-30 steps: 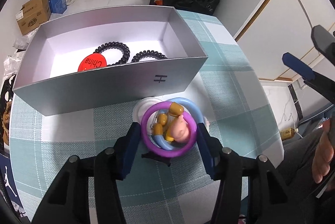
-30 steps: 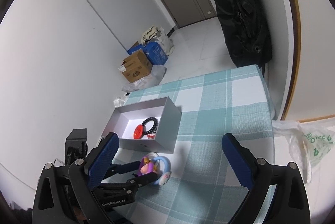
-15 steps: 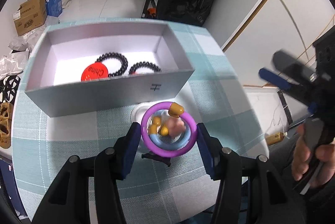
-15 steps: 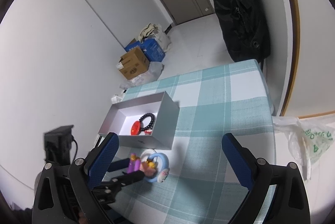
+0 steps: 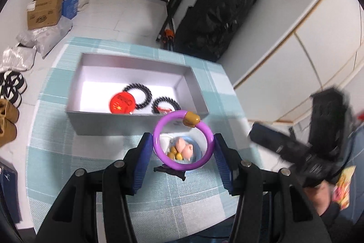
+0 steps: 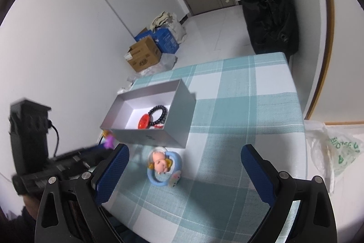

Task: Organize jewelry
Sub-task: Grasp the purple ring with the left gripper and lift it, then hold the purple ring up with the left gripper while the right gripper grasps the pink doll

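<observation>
1. The left gripper grips a purple bangle by its two sides between the blue fingers; the bangle's tan bead sits at its far right.
2. The bangle is held in the air above the bench, in front of the near wall of the grey box.
3. Inside the box lie a red disc and two black bead bracelets, the second to the right.
4. On the bench, just near of the box, rests a blue ring with a pink pig charm on it.
5. The right gripper has its fingers wide apart with nothing between them, above the blue ring.
6. A blurred purple bit left of the box in the right view is probably the bangle.
</observation>
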`<state>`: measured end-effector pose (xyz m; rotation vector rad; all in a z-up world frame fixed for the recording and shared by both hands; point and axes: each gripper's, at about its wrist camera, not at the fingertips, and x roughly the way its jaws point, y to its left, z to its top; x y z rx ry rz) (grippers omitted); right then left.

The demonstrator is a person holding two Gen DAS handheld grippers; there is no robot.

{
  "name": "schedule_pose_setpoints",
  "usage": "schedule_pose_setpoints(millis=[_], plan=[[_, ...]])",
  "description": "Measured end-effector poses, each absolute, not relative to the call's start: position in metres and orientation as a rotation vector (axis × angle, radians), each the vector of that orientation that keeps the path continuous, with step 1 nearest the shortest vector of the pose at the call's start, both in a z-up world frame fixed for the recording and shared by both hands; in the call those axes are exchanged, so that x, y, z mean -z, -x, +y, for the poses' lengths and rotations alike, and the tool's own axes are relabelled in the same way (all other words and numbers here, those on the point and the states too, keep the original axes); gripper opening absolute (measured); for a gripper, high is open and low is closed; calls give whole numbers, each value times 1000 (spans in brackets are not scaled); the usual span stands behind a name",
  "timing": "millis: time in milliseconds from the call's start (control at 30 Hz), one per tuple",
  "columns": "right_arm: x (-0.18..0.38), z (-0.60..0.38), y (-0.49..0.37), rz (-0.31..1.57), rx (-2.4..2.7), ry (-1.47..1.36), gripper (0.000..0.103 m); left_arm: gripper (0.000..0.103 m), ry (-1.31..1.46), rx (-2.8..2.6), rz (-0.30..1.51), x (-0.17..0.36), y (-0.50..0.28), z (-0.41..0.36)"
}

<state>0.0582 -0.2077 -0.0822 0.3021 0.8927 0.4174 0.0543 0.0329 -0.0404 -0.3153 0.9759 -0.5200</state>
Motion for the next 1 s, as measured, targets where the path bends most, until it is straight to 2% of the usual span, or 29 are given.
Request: schedule_pose_setpoints(millis=[167, 333, 567, 633, 767, 833, 1000], plan=[[89, -185, -57, 918, -444, -211, 98, 48, 358, 465, 941, 29, -53, 53], [97, -160, -56, 942, -477, -119, 86, 48, 368, 439, 913, 22, -50, 65], [105, -137, -56, 955, -492, -43, 85, 48, 401, 441, 895, 18, -46, 81], [107, -131, -57, 963, -497, -26, 73, 48, 406, 436, 895, 19, -45, 85], [113, -120, -59, 976, -490, 11, 68, 48, 392, 417, 889, 18, -43, 89], [115, -115, -60, 978, -485, 32, 59, 48, 373, 406, 884, 17, -42, 90], [119, -105, -61, 979, -477, 71, 47, 48, 364, 402, 885, 18, -40, 93]])
